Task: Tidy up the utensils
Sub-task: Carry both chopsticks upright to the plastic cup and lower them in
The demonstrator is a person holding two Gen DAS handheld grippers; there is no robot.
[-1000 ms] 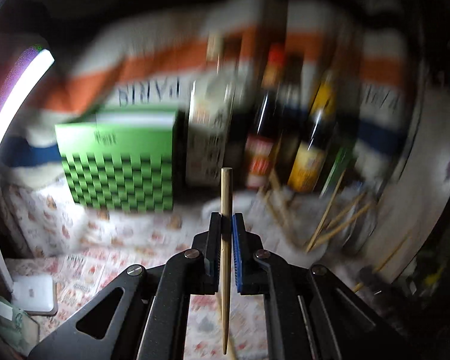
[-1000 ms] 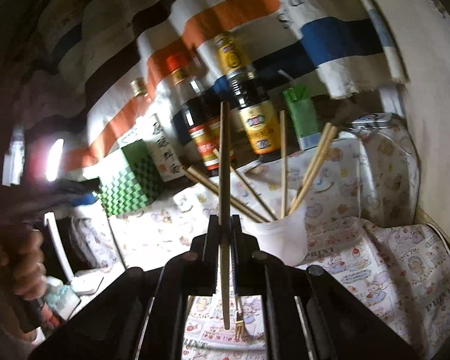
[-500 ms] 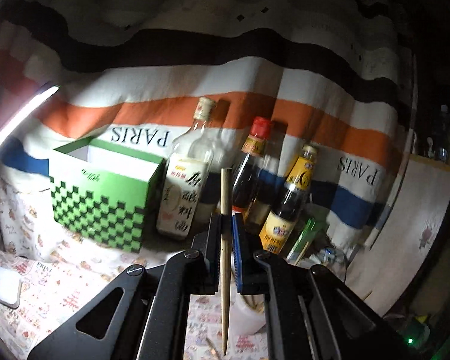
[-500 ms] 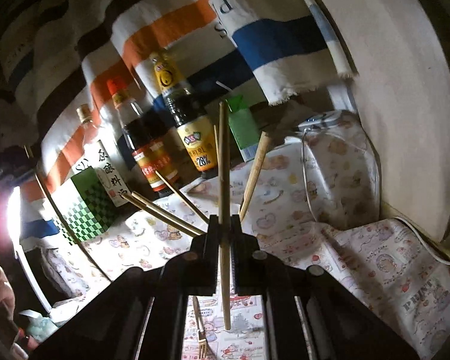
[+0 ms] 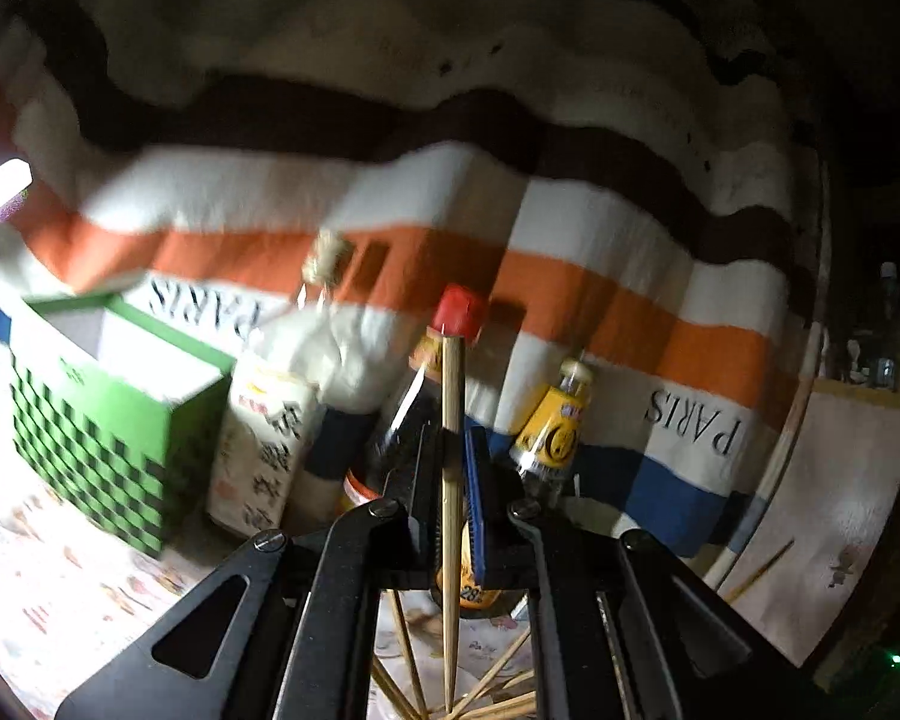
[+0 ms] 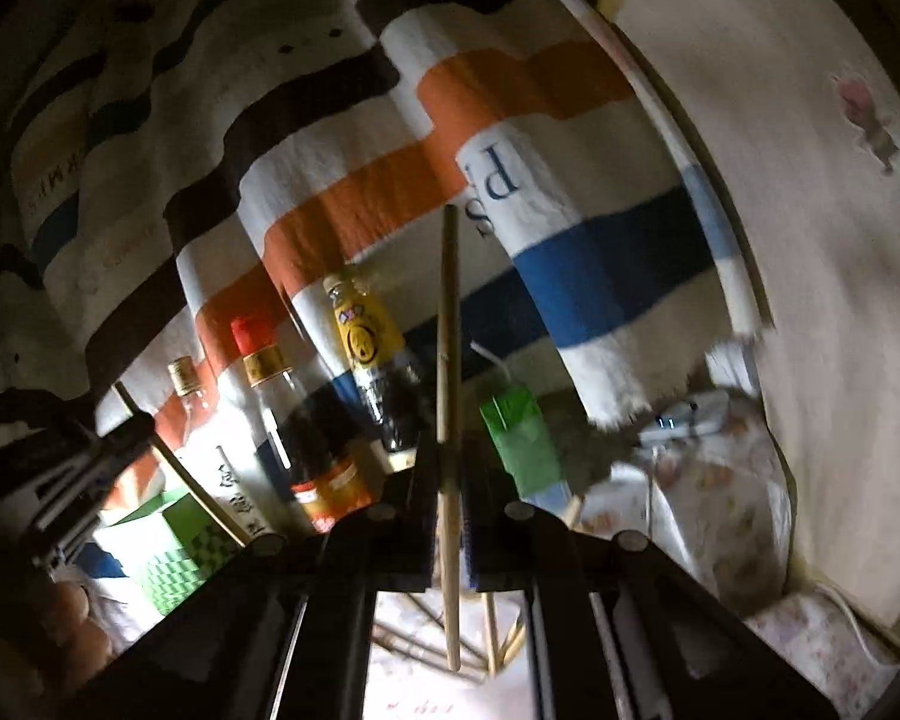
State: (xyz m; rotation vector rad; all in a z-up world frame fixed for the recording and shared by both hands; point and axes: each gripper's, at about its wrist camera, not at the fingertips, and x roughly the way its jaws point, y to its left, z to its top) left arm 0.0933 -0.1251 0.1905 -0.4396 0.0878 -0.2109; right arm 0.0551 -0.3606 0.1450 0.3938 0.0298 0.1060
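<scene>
left gripper (image 5: 450,480) clamps one upright chopstick (image 5: 452,420); right gripper (image 6: 449,480) clamps another chopstick (image 6: 449,330), before sauce bottles (image 6: 369,360).

I'm in a dim corner of a home, at a makeshift kitchen surface. A striped towel (image 5: 426,222) printed PARIS hangs as backdrop, sauce bottles (image 6: 306,420) line up before it beside a green checkered box (image 5: 108,420), and a cartoon-print cloth (image 6: 708,498) covers the table under loose chopsticks (image 5: 498,690)
</scene>
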